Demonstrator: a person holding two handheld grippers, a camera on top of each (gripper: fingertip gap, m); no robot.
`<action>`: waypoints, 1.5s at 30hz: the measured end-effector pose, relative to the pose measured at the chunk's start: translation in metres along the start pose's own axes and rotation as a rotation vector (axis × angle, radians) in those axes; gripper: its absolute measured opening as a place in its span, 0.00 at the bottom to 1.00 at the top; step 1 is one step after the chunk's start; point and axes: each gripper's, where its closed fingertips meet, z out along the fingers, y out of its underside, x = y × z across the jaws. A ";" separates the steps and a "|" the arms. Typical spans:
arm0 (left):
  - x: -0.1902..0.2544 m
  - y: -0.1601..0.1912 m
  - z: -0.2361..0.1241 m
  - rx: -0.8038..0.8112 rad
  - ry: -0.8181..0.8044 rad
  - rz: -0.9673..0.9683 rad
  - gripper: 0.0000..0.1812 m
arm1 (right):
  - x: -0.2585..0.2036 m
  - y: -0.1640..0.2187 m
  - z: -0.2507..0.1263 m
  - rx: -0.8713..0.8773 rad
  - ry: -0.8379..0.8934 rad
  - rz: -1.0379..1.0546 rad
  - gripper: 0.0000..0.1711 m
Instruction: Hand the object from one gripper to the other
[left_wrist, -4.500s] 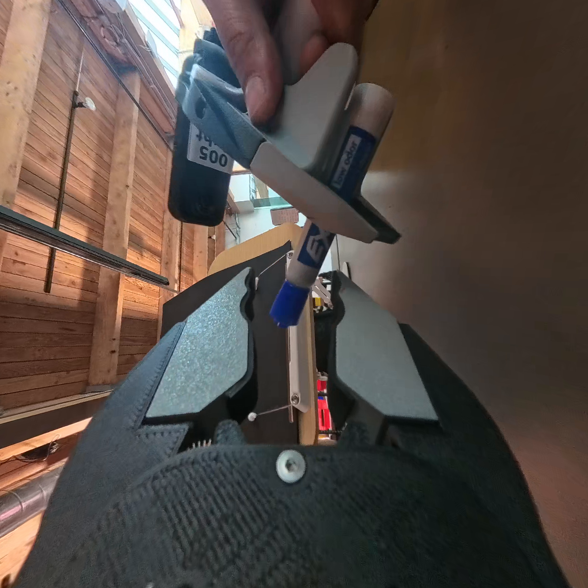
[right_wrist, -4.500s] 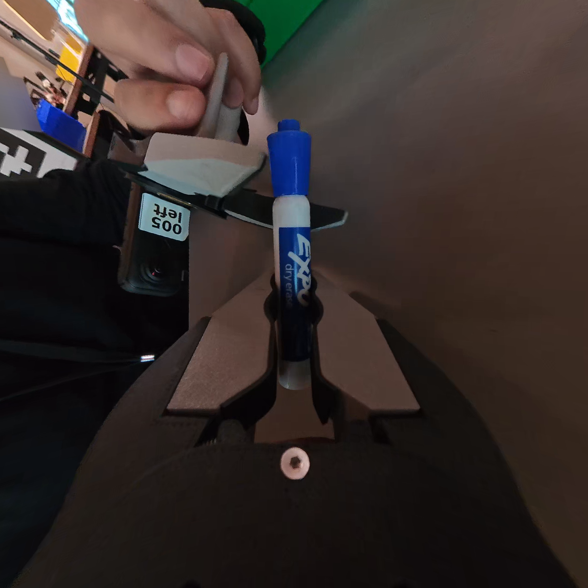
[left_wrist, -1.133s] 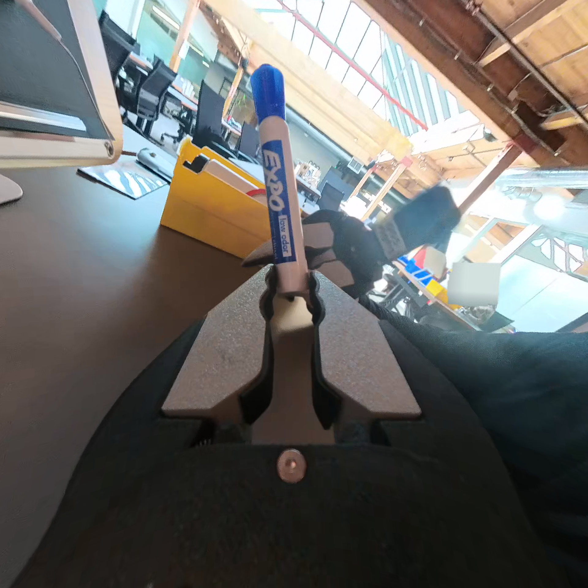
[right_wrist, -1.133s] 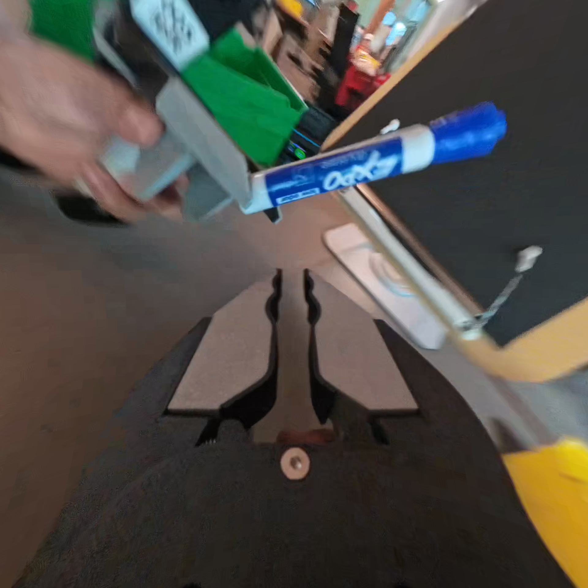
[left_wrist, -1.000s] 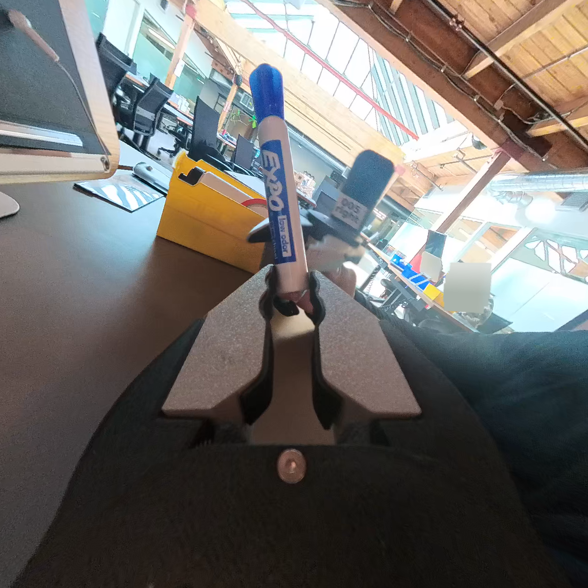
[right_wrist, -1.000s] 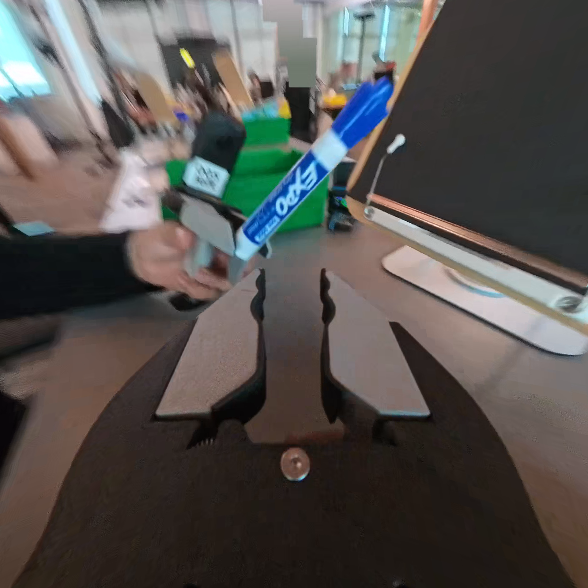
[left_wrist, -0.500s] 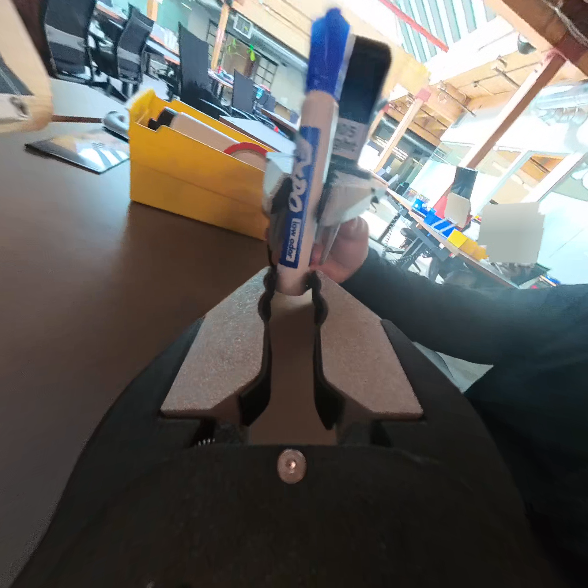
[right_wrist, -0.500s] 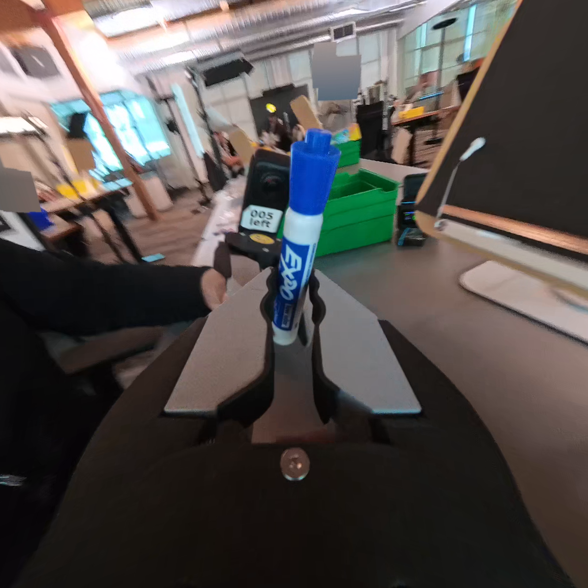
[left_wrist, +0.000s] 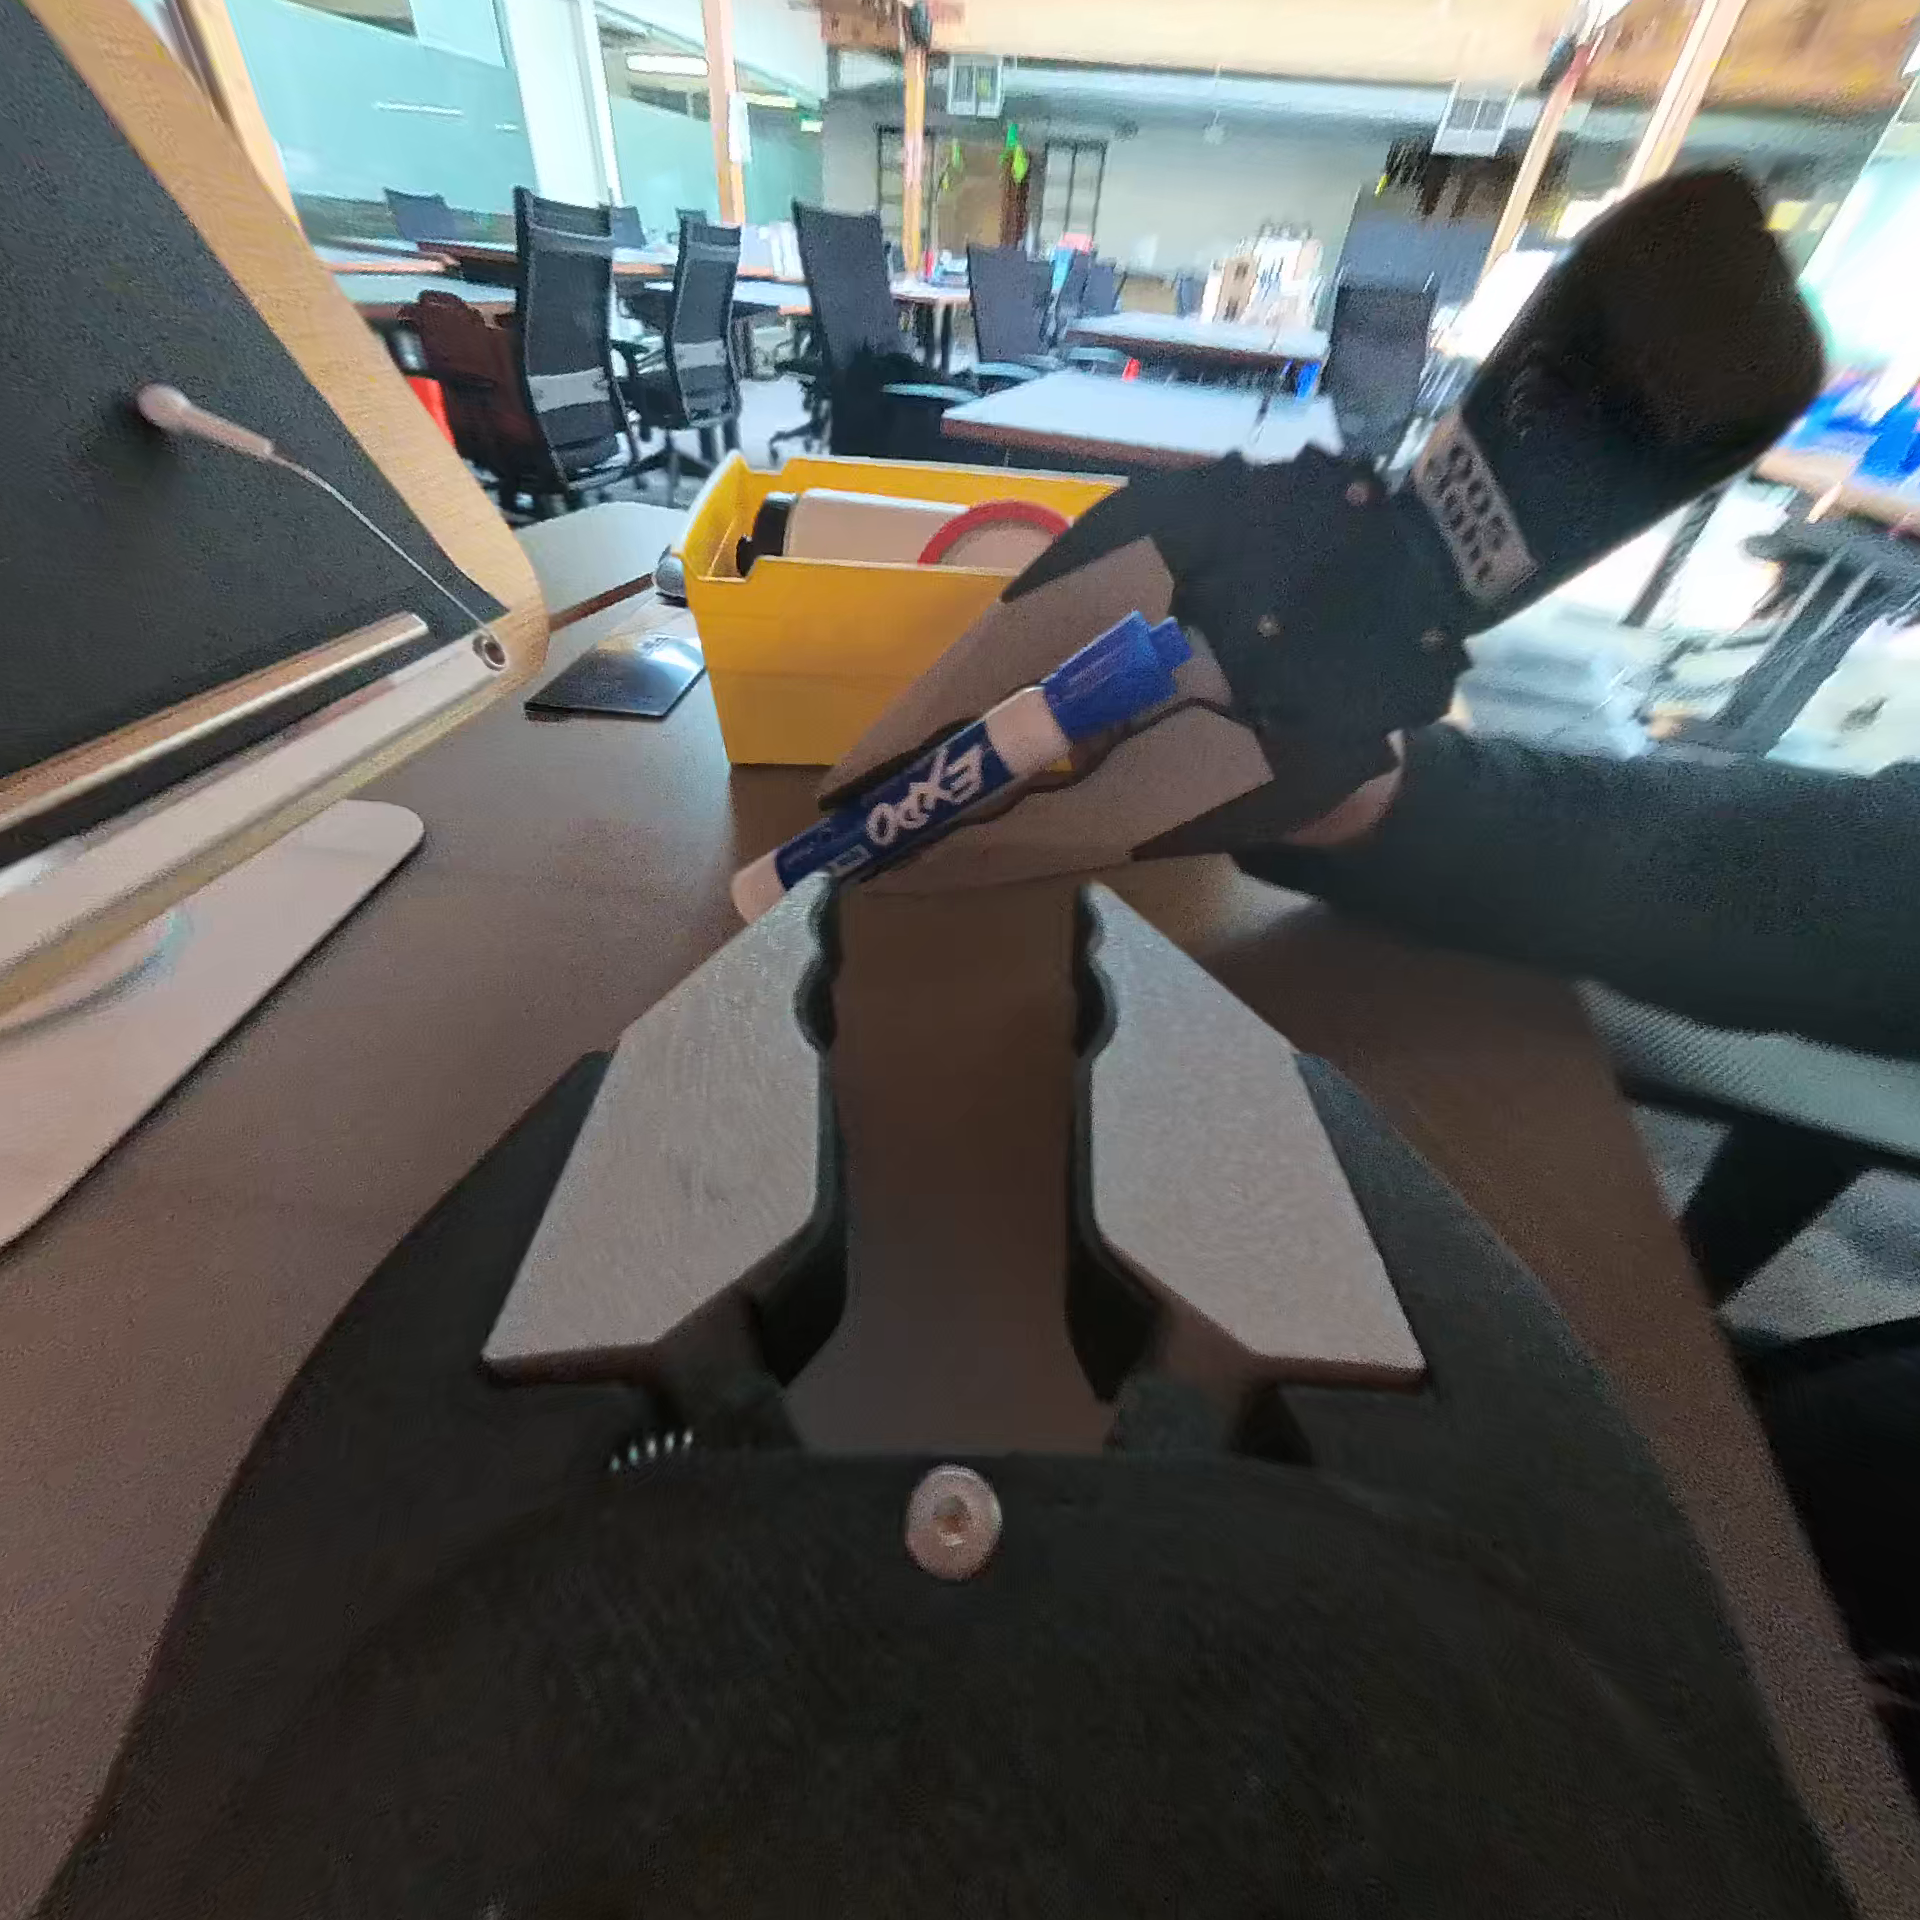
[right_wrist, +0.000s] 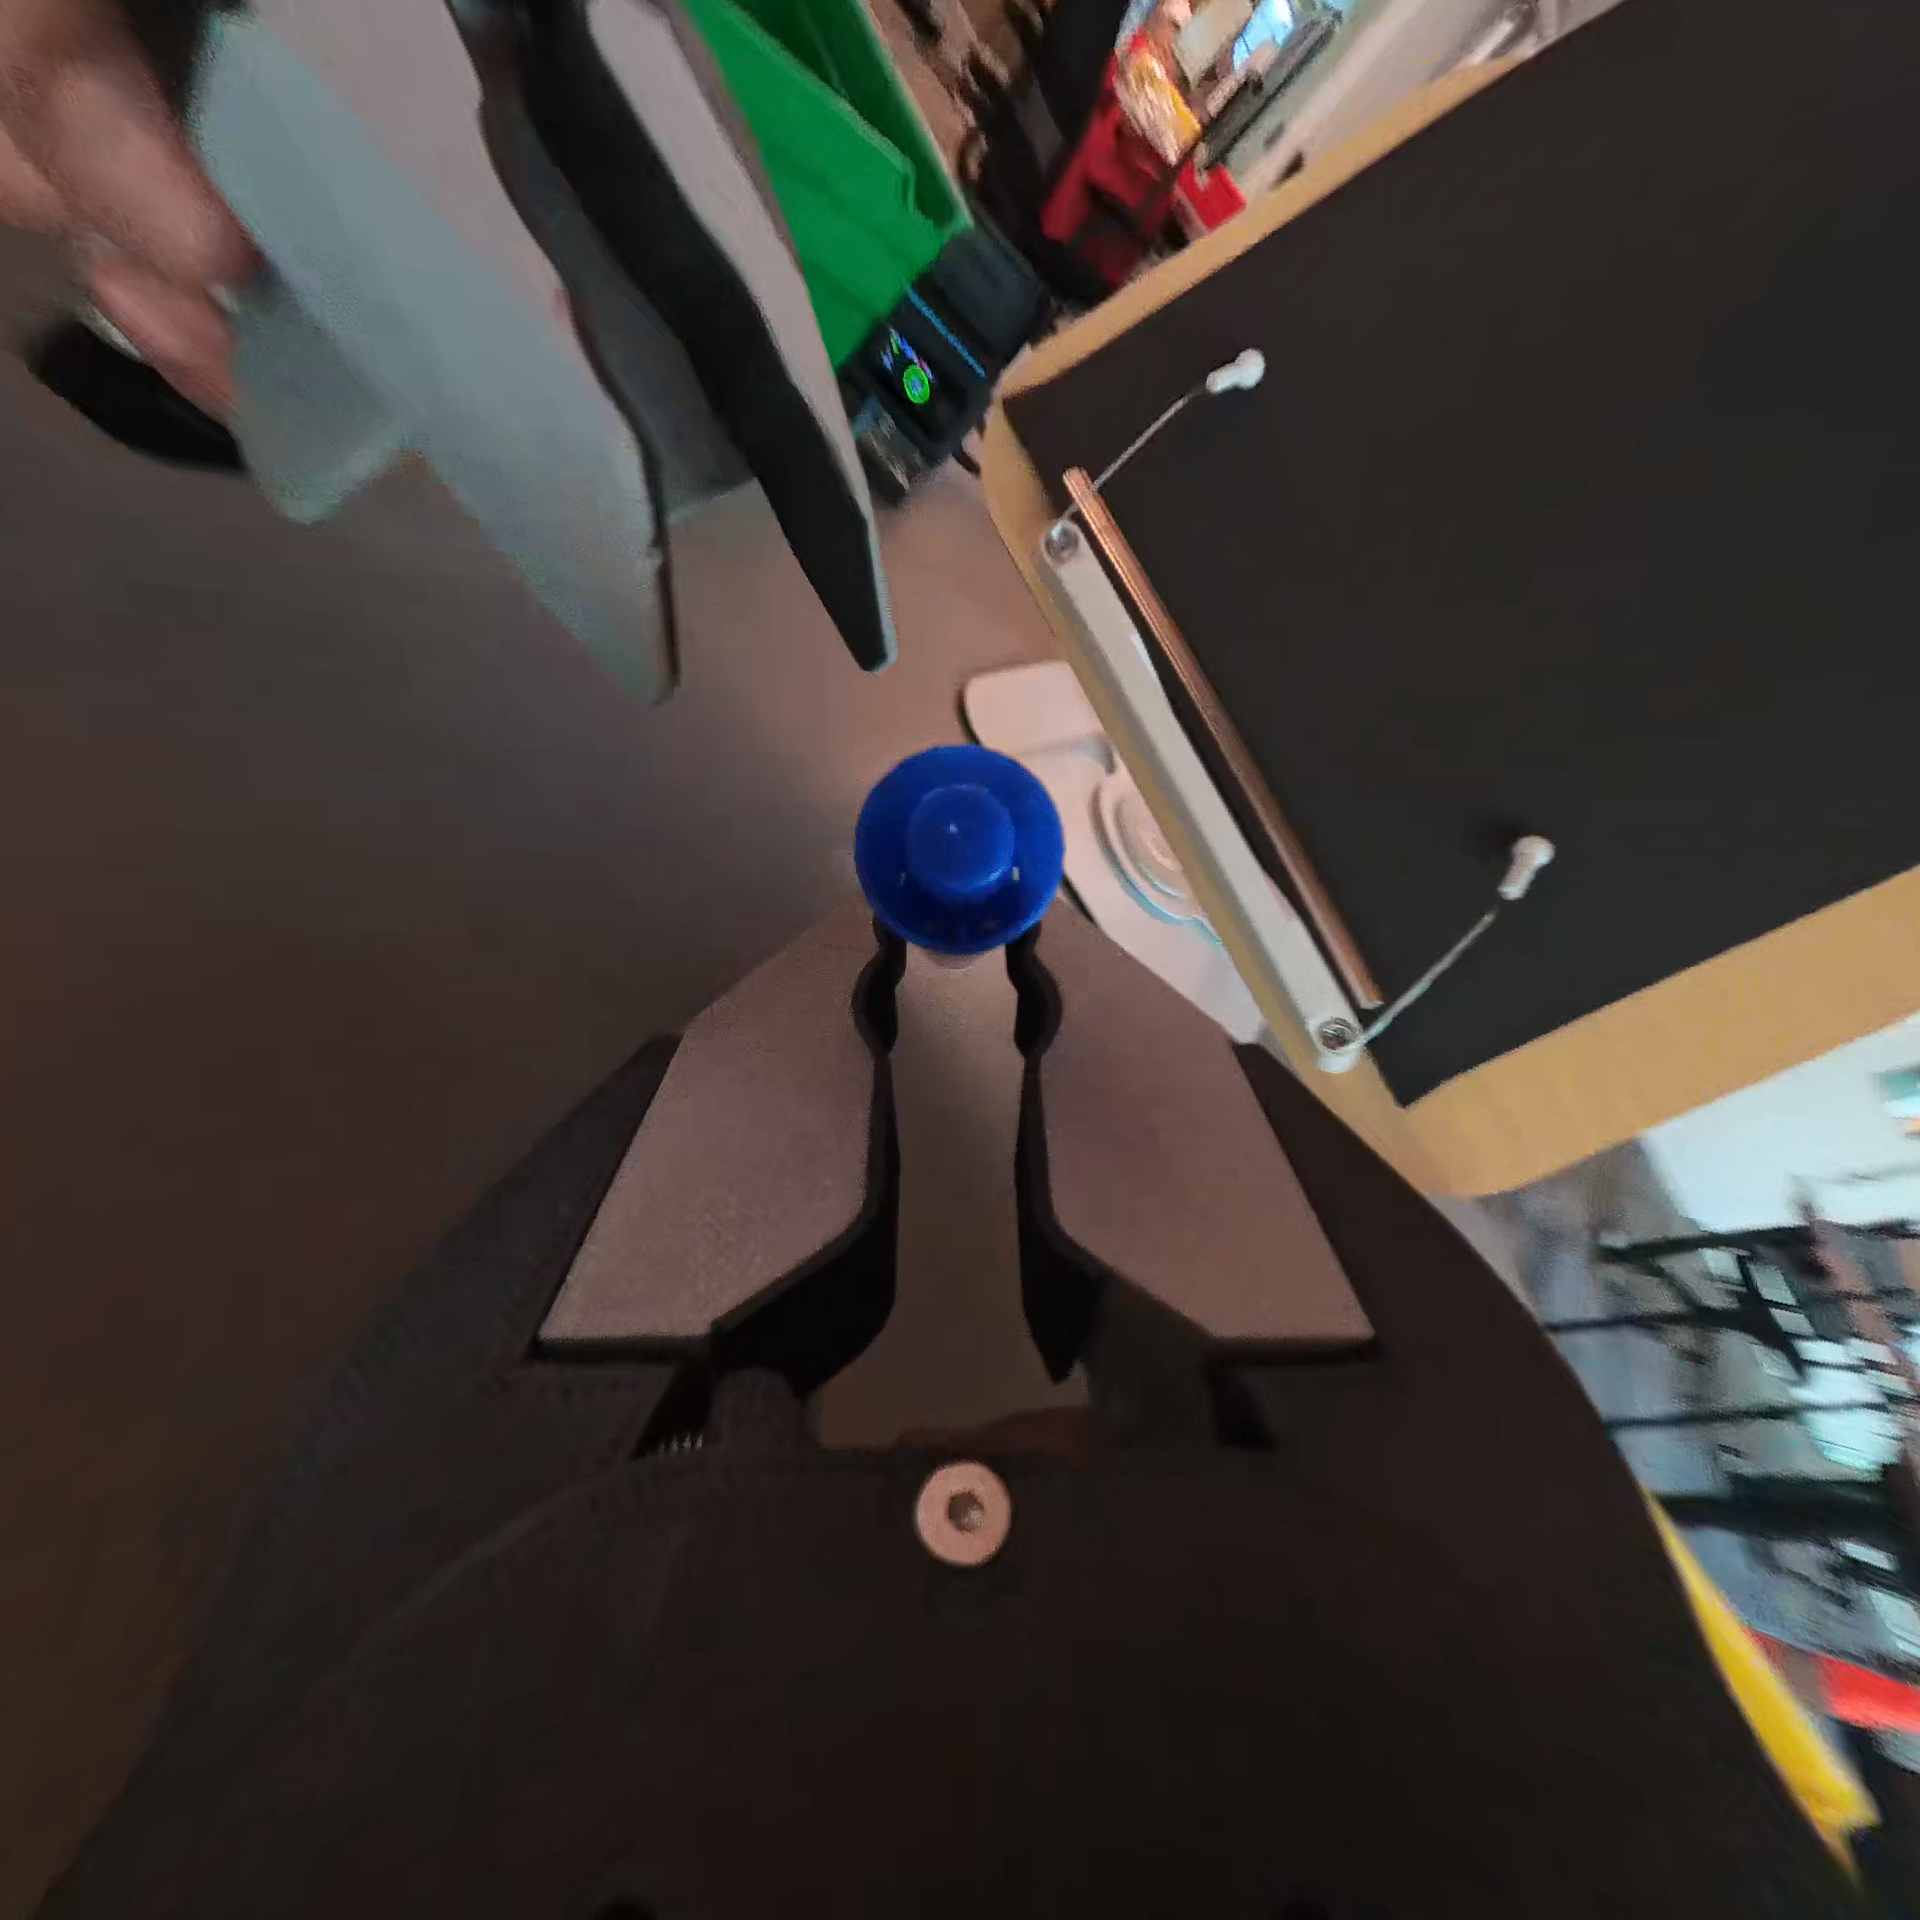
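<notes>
One blue-capped marker, clamped in the right hand-held gripper, cap end toward that camera; left hand-held gripper spread wide, empty, just beneath the marker's tail; one yellow bin behind on the dark worktop; one black board alongside.

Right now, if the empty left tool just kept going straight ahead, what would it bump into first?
Most likely the marker and the right tool gripping it, which sit right beyond the left tool's open tips. Behind them stands the yellow bin, though depth is hard to judge.
</notes>
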 end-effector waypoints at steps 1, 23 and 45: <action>0.004 0.003 0.004 -0.017 -0.015 0.042 0.26 | -0.002 0.002 0.002 -0.026 0.017 -0.050 0.09; -0.006 -0.033 -0.014 0.193 -0.032 -0.045 0.09 | -0.045 -0.015 0.004 0.081 -0.314 0.224 0.15; -0.009 -0.040 -0.025 0.257 0.185 -0.413 0.37 | 0.012 -0.002 -0.005 0.099 -0.108 0.257 0.09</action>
